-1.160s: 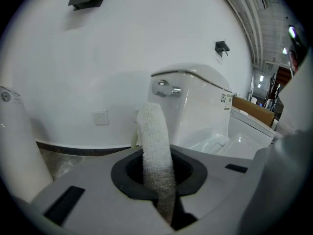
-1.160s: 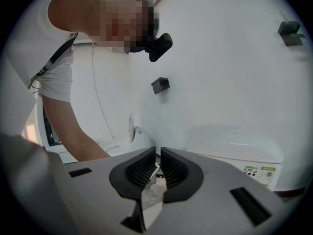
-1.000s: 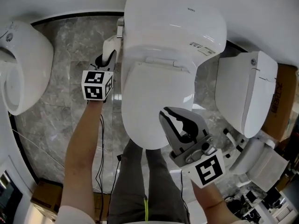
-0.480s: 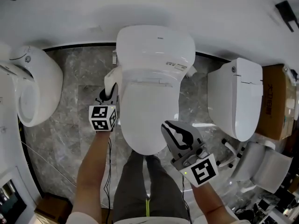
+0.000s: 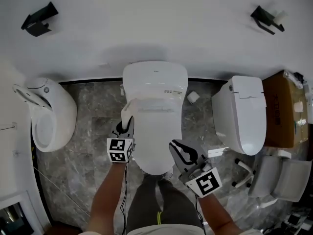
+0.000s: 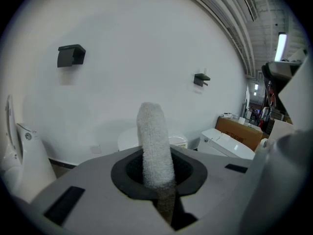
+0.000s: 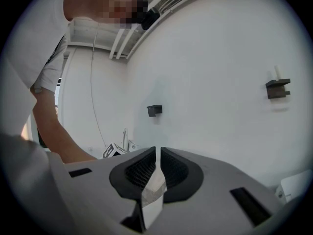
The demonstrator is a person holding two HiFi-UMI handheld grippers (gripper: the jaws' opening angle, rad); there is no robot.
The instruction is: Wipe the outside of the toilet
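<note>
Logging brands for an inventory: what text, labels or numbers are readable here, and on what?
Toilet tank: small dark brand mark, too small to read.
Sticker on the tank: print too small to read.
Cardboard box: dark print, blurred, unreadable.
Nothing can be quoted.

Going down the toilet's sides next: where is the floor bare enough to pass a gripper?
Widest bare marble floor lies between the middle toilet and the left fixture. The right gap is narrower, with a small white object by the wall; clutter crowds the far right.
</note>
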